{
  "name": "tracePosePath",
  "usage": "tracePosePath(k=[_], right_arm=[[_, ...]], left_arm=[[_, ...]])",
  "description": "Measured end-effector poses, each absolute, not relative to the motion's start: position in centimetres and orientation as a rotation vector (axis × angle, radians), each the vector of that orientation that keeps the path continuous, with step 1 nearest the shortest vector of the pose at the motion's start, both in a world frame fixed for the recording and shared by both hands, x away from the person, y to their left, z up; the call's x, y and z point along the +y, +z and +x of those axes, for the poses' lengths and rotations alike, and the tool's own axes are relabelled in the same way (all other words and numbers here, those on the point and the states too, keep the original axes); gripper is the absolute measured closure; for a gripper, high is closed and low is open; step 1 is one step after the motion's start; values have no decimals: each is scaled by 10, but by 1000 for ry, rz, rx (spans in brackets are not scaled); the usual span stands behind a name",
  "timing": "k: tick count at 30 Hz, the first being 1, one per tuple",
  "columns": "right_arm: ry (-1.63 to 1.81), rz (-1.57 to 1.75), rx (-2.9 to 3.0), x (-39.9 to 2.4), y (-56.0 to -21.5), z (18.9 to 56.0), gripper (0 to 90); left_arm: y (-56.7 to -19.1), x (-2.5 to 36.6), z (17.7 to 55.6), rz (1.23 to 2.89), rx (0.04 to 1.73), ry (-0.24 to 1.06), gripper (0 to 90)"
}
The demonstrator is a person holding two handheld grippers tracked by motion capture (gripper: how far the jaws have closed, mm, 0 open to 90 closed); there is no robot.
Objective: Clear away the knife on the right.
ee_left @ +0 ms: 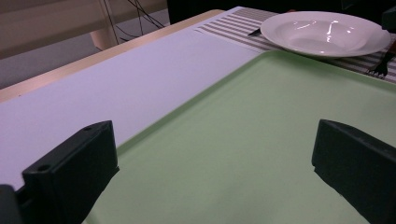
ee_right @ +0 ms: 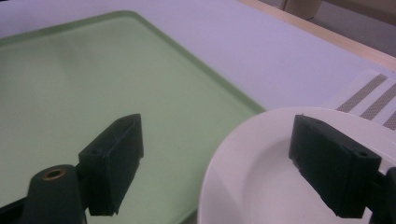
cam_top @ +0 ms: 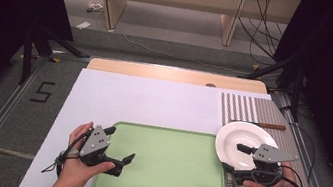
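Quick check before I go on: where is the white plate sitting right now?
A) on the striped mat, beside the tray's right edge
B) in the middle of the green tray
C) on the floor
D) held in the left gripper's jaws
A: the white plate rests on the striped mat, just right of the green tray, with the right gripper open over its near rim.

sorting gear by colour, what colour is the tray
Pale green tray; clearest in the high view.

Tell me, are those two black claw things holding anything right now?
No, nothing. The left gripper hangs open over the green tray, and the right gripper is open around the white plate's edge.
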State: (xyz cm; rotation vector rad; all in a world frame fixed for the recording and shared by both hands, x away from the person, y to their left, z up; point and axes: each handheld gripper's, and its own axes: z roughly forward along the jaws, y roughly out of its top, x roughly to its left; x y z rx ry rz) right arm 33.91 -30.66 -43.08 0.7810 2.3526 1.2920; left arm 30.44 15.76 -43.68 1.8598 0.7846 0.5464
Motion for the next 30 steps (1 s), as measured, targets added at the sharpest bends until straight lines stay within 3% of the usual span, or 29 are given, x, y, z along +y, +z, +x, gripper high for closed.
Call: tracePosePath(k=[30], right_arm=[[1143,789,2350,-328,-408,387,185]], left_arm=[[-435,158,302,1862,778,570,0]])
